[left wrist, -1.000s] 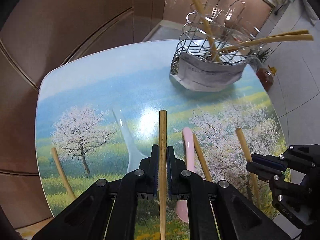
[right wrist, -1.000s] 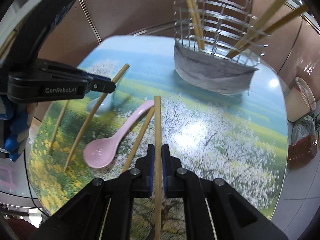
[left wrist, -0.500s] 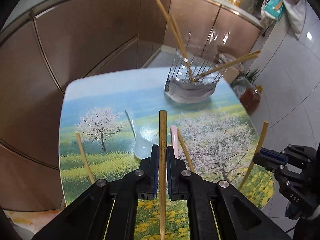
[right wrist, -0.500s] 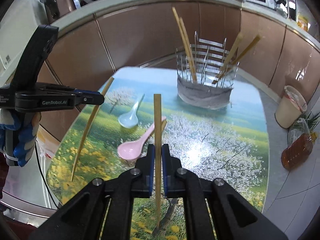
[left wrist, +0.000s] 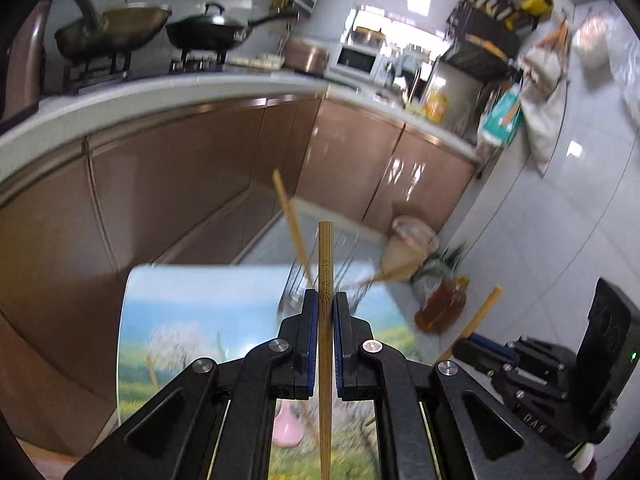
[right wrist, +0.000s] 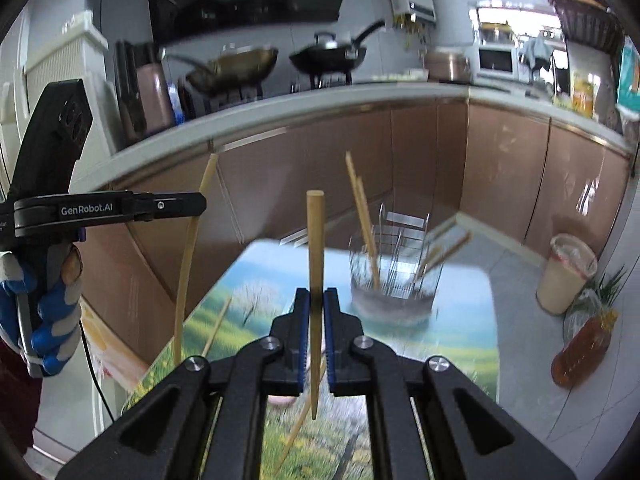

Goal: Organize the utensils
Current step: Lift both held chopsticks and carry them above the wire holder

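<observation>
Left tongs (left wrist: 326, 308) clenched on a chopstick (left wrist: 325, 264), shaft upright between the pads. Right tongs (right wrist: 316, 304) likewise clenched on a second chopstick (right wrist: 315, 240). Wire holder (right wrist: 394, 280) stands on the counter (right wrist: 460, 332) at 1 o'clock from the right tongs, nearer that hand. Stray chopstick (right wrist: 218, 326) lies at 10 o'clock.

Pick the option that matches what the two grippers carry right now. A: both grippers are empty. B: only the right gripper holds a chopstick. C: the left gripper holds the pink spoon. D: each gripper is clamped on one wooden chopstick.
D: the left gripper is shut on a chopstick, and the right gripper is shut on another chopstick.
</observation>
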